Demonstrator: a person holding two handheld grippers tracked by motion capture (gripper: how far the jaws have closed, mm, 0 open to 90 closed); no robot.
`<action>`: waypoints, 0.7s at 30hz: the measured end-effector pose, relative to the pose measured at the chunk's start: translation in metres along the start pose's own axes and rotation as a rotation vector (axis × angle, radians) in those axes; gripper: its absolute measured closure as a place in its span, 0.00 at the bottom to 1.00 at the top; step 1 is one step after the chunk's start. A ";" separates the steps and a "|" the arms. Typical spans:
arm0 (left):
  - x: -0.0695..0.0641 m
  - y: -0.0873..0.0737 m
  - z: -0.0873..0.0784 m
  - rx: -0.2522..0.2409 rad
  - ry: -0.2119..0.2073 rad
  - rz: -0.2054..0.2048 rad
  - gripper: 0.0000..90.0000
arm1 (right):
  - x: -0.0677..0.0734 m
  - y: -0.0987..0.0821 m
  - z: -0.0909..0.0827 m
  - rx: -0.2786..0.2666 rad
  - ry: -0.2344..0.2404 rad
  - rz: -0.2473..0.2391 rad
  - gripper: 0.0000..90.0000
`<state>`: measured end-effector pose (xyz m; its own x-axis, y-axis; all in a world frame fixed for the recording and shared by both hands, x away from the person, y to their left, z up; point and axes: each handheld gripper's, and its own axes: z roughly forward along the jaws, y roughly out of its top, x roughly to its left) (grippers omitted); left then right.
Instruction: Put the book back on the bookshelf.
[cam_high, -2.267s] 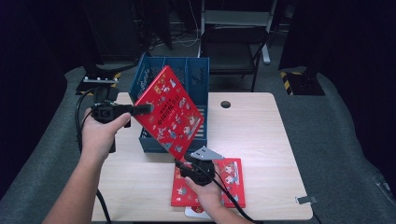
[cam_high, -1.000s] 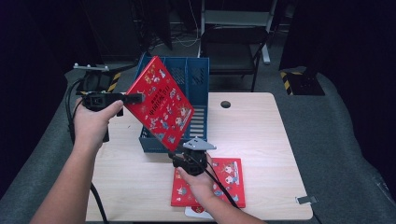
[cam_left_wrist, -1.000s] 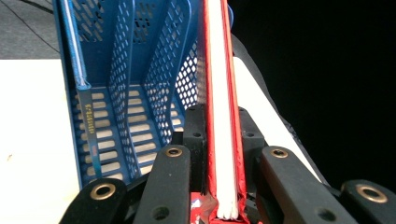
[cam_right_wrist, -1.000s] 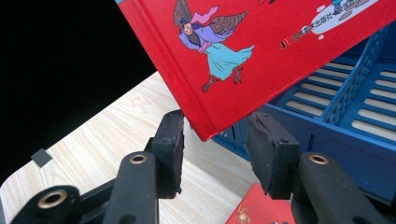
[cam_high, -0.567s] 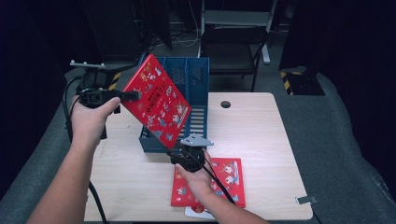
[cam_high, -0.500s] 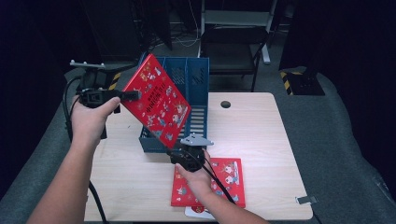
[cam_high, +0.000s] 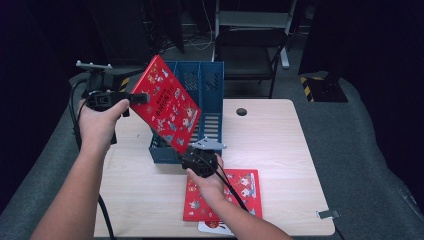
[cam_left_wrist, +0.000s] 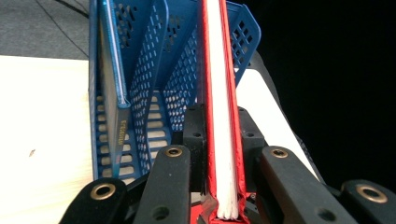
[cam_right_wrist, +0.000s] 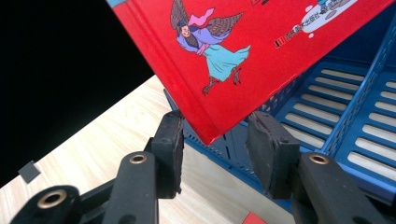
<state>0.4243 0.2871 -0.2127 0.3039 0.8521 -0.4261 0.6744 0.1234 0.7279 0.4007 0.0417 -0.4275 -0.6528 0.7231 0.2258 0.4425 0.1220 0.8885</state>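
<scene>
The red picture book (cam_high: 167, 105) hangs tilted in the air above the front of the blue file rack (cam_high: 210, 95), its lower corner pointing down toward the rack's near edge. The left gripper (cam_high: 131, 98) has its fingers clamped on the book's upper edge; in the left gripper view the red covers and white page block (cam_left_wrist: 221, 116) sit squeezed between them, lined up with a slot of the rack. The right gripper (cam_right_wrist: 212, 140) waits under the low corner with its fingers apart, one on each side of that corner and, as far as the right gripper view tells, not pressing on it. A second red book (cam_high: 225, 195) lies flat on the wooden surface (cam_high: 280, 145) in front of the rack, and a thin blue book (cam_left_wrist: 112, 70) already stands in another compartment.

To do this step well, I judge the book should be brought upright first, so the spine runs parallel with the dividers. The open right fingers can steer the low corner into the chosen slot while the left hand lowers slowly. Keep the left grip firm until the bottom edge rests on the rack floor.
</scene>
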 end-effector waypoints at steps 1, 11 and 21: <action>0.000 0.000 0.000 0.000 0.000 0.000 0.88 | 0.000 0.000 0.001 0.001 -0.003 -0.002 0.63; -0.003 0.004 0.001 -0.001 0.021 -0.004 0.88 | -0.005 0.006 0.005 0.004 -0.013 0.009 0.63; -0.004 0.006 0.005 0.005 0.044 -0.009 0.88 | -0.013 0.009 0.011 0.002 -0.001 0.047 0.64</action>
<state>0.4311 0.2821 -0.2096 0.2683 0.8725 -0.4084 0.6804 0.1286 0.7215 0.4201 0.0411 -0.4268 -0.6307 0.7287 0.2671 0.4739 0.0891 0.8761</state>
